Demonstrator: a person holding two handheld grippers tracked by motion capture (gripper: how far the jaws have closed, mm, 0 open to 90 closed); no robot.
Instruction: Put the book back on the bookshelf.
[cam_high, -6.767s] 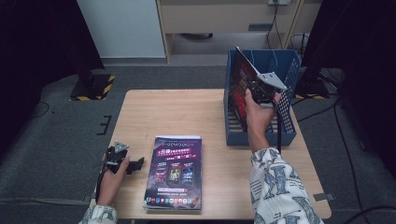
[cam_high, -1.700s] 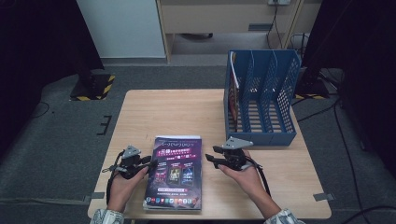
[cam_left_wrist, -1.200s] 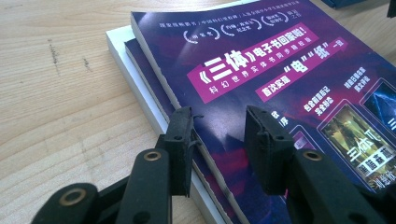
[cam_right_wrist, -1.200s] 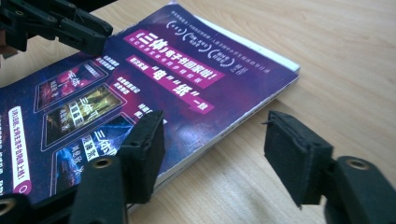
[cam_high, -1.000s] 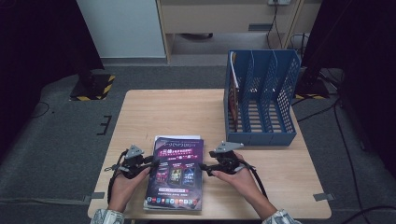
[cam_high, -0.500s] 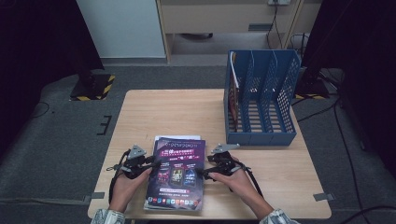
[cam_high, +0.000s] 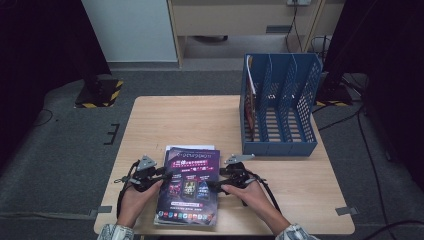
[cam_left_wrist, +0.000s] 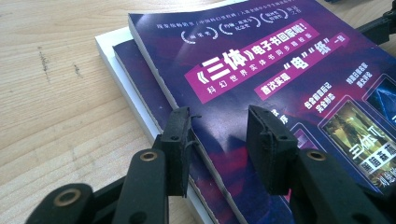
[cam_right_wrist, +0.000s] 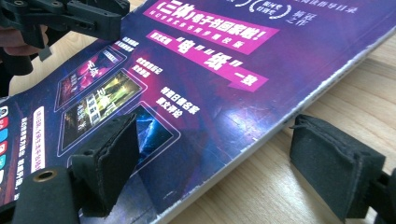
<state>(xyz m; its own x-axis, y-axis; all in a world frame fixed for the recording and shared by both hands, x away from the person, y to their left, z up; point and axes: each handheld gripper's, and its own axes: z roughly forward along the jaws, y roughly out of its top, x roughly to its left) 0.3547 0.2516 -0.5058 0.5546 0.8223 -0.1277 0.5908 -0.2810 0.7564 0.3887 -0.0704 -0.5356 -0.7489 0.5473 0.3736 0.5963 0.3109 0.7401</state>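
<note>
- Both grippers have closed in on the stack since the earlier frames, when the right one was up at the file rack; the top glossy purple magazine (cam_high: 189, 184) now sits skewed on the stack.
- Stack of purple magazines (cam_left_wrist: 140, 88) lies flat at the near edge of the light wooden table (cam_high: 185, 120).
- Left gripper (cam_left_wrist: 219, 140) straddles the top magazine's left edge, jaws partly apart, one each side, grip unclear.
- Right gripper (cam_right_wrist: 212, 163) has just been opening: jaws wide, right edge between them, pads off it.
- Blue plastic file rack (cam_high: 280, 107) stands well apart, far right, a magazine in its left slot.
</note>
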